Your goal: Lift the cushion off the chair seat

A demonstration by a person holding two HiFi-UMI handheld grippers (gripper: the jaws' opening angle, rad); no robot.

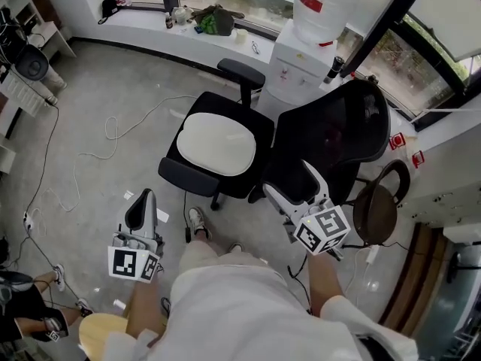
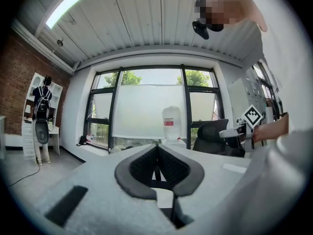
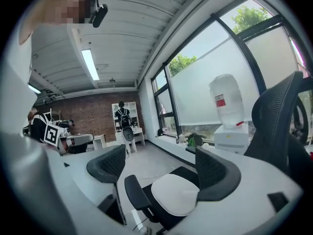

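A cream oval cushion (image 1: 218,143) lies flat on the seat of a black office chair (image 1: 338,134), which is turned sideways to me. In the right gripper view the cushion (image 3: 175,194) shows low down, beyond and between the jaws. My right gripper (image 1: 289,183) hangs near the seat's right front corner, short of the cushion; its jaws (image 3: 160,153) stand wide open with nothing in them. My left gripper (image 1: 140,201) hovers over the floor left of the chair, well away from the cushion. Its pads (image 2: 157,148) meet, shut and empty.
A white water dispenser (image 1: 316,43) stands behind the chair by the window. A round brown stool (image 1: 379,205) is to the right of the backrest. Loose cables (image 1: 113,134) lie on the grey floor at left. A pale wooden stool (image 1: 101,333) sits by my left leg.
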